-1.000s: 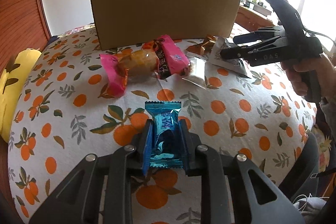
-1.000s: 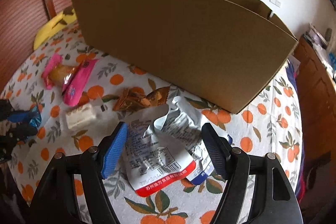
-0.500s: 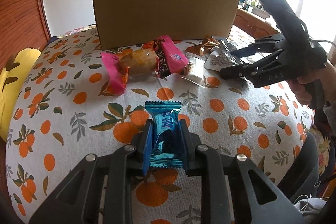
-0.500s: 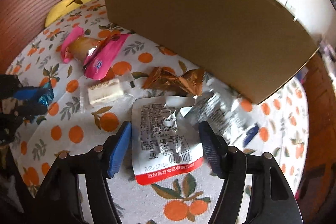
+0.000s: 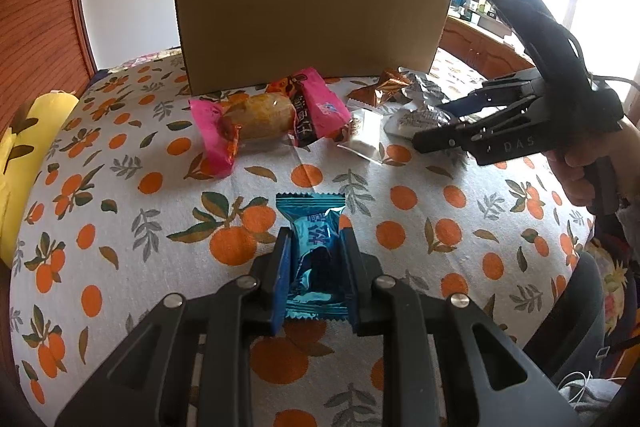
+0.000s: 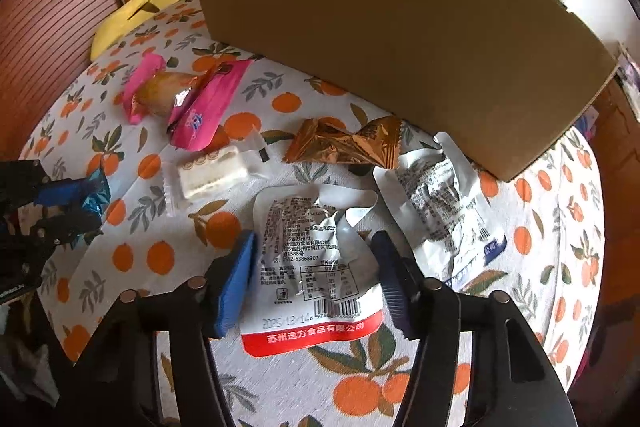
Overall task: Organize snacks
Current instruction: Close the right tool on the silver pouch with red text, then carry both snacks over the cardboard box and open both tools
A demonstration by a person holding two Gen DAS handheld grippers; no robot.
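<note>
A blue candy wrapper (image 5: 316,247) is pinched between the pads of my left gripper (image 5: 314,243), which is shut on it just above the orange-print cloth (image 5: 120,211). That gripper also shows at the left edge of the right wrist view as left gripper (image 6: 60,203). My right gripper (image 6: 316,263) points down over a white pouch with a red band (image 6: 312,267). Its jaws are closing with the pouch between them, the pads at the pouch's side edges. From the left wrist view the right gripper (image 5: 430,125) hangs over the crumpled pouches, held by a hand (image 5: 580,171).
A tall cardboard box (image 6: 400,19) stands behind the snacks. On the cloth lie a pink-wrapped bun (image 6: 160,95), a pink packet (image 6: 204,111), a small white cake (image 6: 212,175), a bronze wrapper (image 6: 344,147) and a second white pouch (image 6: 444,203). A yellow pillow (image 5: 24,147) lies far left.
The right gripper came down closer over the red-banded pouch and its jaws narrowed around it. The left gripper kept still with the blue candy.
</note>
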